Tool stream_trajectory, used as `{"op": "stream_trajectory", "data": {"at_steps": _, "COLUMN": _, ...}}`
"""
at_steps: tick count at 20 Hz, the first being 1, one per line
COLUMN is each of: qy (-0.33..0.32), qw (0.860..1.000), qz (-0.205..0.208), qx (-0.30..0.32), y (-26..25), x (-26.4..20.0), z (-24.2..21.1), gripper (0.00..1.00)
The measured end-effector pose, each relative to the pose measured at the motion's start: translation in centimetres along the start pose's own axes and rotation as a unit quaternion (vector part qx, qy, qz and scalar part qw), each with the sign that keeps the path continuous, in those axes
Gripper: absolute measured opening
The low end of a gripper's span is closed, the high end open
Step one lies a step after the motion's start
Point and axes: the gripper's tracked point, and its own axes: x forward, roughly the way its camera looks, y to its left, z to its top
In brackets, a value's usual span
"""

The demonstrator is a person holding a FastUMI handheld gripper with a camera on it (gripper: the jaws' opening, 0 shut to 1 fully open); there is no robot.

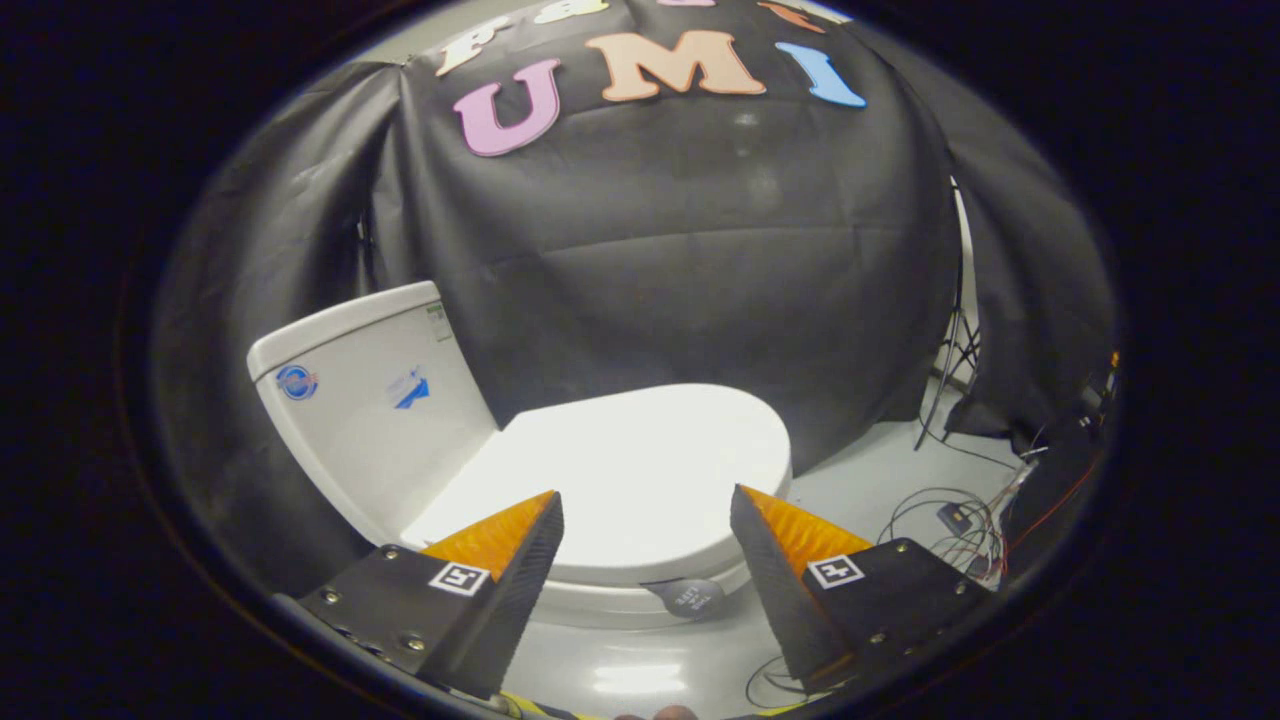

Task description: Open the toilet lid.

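Your gripper (645,510) hovers over the closed toilet lid (640,470), fingers spread wide and holding nothing.

The lid lies flat just ahead of your fingers, at 12 o'clock from them, and its near edge shows in the gap between the two tips; whether the tips touch it, you cannot tell. The tank (370,400) stands at 10 o'clock from the lid, against the black cloth wall (700,250). A small dark round tag (695,597) sits at the seat's front rim, between your fingers. Loose cables (950,520) lie on the floor (870,470) at 3 o'clock from the lid.
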Motion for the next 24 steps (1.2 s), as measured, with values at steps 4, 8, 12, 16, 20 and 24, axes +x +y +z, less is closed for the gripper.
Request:
{"op": "stream_trajectory", "data": {"at_steps": 4, "qy": 0.043, "qw": 0.999, "qz": -0.023, "qx": 0.011, "y": -0.3, "x": 1.4, "z": -3.3, "gripper": 1.0}}
{"op": "stream_trajectory", "data": {"at_steps": 8, "qy": 0.082, "qw": 0.995, "qz": -0.046, "qx": 0.033, "y": -2.7, "x": 1.8, "z": -6.0, "gripper": 1.0}}
{"op": "stream_trajectory", "data": {"at_steps": 12, "qy": 0.117, "qw": 0.987, "qz": -0.059, "qx": 0.089, "y": -4.0, "x": 2.1, "z": -8.7, "gripper": 1.0}}
{"op": "stream_trajectory", "data": {"at_steps": 16, "qy": 0.16, "qw": 0.969, "qz": -0.059, "qx": 0.179, "y": -4.7, "x": 2.5, "z": -11.1, "gripper": 0.94}}
{"op": "stream_trajectory", "data": {"at_steps": 20, "qy": 0.18, "qw": 0.937, "qz": -0.046, "qx": 0.297, "y": -4.3, "x": 3.2, "z": -12.3, "gripper": 0.78}}
{"op": "stream_trajectory", "data": {"at_steps": 24, "qy": 0.169, "qw": 0.881, "qz": -0.02, "qx": 0.442, "y": -3.1, "x": 4.0, "z": -12.0, "gripper": 0.5}}
